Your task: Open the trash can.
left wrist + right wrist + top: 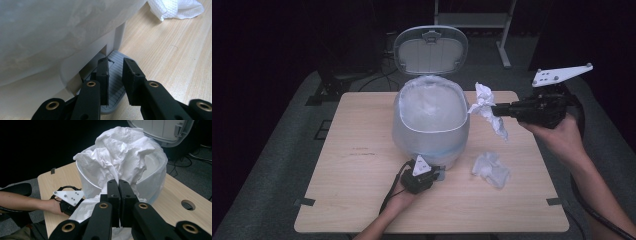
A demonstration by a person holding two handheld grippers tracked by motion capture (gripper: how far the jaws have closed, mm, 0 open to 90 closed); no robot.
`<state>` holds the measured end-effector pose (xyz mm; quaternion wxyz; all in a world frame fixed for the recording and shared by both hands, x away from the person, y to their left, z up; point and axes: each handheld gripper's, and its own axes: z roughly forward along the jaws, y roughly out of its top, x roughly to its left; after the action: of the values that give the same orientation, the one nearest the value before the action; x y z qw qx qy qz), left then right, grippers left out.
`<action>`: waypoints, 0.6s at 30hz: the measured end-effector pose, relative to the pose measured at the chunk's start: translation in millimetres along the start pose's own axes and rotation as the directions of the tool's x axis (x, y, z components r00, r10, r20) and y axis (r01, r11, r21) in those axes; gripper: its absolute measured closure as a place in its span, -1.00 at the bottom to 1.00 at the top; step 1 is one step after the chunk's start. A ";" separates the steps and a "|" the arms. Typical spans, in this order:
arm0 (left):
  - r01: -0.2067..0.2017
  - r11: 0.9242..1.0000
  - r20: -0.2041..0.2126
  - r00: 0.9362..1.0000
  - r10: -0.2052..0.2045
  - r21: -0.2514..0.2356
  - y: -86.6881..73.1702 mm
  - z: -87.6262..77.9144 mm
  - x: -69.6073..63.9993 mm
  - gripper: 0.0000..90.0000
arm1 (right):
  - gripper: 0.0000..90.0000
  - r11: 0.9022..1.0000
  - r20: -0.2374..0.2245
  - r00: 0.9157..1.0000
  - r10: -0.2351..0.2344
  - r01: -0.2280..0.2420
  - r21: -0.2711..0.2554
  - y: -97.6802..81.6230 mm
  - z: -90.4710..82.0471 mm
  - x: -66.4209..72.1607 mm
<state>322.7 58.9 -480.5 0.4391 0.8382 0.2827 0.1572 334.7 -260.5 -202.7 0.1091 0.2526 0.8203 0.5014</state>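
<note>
The left gripper [438, 173] has a compact black body topped by a grey three-cornered plate dotted with small holes; a black cable loops from its rear along the bare forearm; its own view shows two flat black jaws with tiny screws in the pads, carried on black links pinned with brass-coloured rivets. The right gripper [495, 109] is a longer black body with a slim snout; a white three-cornered plate with holes and studs stands above it; a thick black cable trails by the bare arm; its jaws and brass rivets match.
</note>
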 end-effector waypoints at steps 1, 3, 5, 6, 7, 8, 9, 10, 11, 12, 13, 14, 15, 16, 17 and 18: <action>0.000 1.000 0.000 1.000 0.000 -0.001 0.0 0.0 0.0 0.68 | 0.96 1.000 0.000 1.000 0.000 0.000 0.000 0.0 0.0 0.0; 0.000 1.000 0.000 1.000 0.000 -0.001 0.0 0.1 -0.1 0.68 | 0.96 1.000 -0.004 1.000 -0.006 0.006 0.002 5.0 2.3 1.0; 0.000 1.000 0.000 1.000 0.000 -0.001 0.0 0.1 0.0 0.68 | 0.96 1.000 -0.004 1.000 -0.007 0.007 0.004 6.2 2.7 1.4; 0.000 1.000 0.000 1.000 0.000 -0.001 0.0 0.1 -0.1 0.68 | 0.96 1.000 -0.005 1.000 -0.009 0.009 0.003 8.0 3.3 1.7; 0.000 1.000 -0.001 1.000 0.000 -0.001 0.0 0.1 -0.1 0.68 | 0.96 1.000 -0.008 1.000 -0.011 0.011 0.001 9.4 3.9 1.9; 0.000 1.000 0.000 1.000 0.000 -0.001 0.0 0.1 -0.1 0.68 | 0.96 1.000 -0.008 1.000 -0.011 0.011 0.002 10.7 4.5 2.3; 0.000 1.000 -0.001 1.000 0.000 -0.001 0.0 0.1 0.0 0.68 | 0.96 1.000 -0.010 1.000 -0.013 0.013 0.005 13.2 5.8 2.8; 0.002 1.000 -0.001 1.000 -0.002 -0.001 -0.1 0.1 -0.1 0.68 | 0.96 1.000 -0.011 1.000 -0.016 0.016 0.003 14.0 6.4 2.8; 0.002 1.000 -0.001 1.000 -0.002 -0.001 -0.1 0.1 -0.1 0.68 | 0.96 1.000 -0.011 1.000 -0.016 0.016 0.003 14.0 6.4 2.8; 0.002 1.000 0.000 1.000 -0.002 -0.001 -0.1 0.0 -0.1 0.68 | 0.96 1.000 -0.014 1.000 -0.017 0.017 0.004 16.2 7.4 3.1; 0.002 1.000 0.000 1.000 -0.002 -0.001 -0.1 0.0 -0.1 0.68 | 0.96 1.000 -0.015 1.000 -0.017 0.017 0.003 17.2 8.1 3.1; 0.001 1.000 -0.001 1.000 -0.001 -0.001 -0.1 0.0 -0.1 0.68 | 0.96 1.000 -0.015 1.000 -0.017 0.017 0.003 17.2 8.1 3.1; 0.001 1.000 0.000 1.000 -0.001 -0.001 0.0 0.0 0.0 0.68 | 0.96 1.000 -0.017 1.000 -0.020 0.020 0.001 19.3 9.5 2.9; 0.002 1.000 -0.001 1.000 -0.002 -0.001 -0.1 0.1 -0.1 0.68 | 0.96 1.000 -0.017 1.000 -0.020 0.020 0.001 19.3 9.5 2.9; 0.001 1.000 0.000 1.000 -0.001 0.000 0.0 0.0 0.0 0.68 | 0.96 1.000 -0.022 1.000 -0.017 0.017 0.002 21.1 11.2 3.1; 0.002 1.000 0.000 1.000 -0.002 -0.001 -0.1 0.0 -0.1 0.68 | 0.96 1.000 -0.022 1.000 -0.017 0.017 0.002 21.1 11.2 3.1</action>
<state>322.6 58.9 -480.6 0.4395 0.8378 0.2834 0.1571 343.4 -242.5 -189.2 0.1043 0.2402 0.8241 0.5023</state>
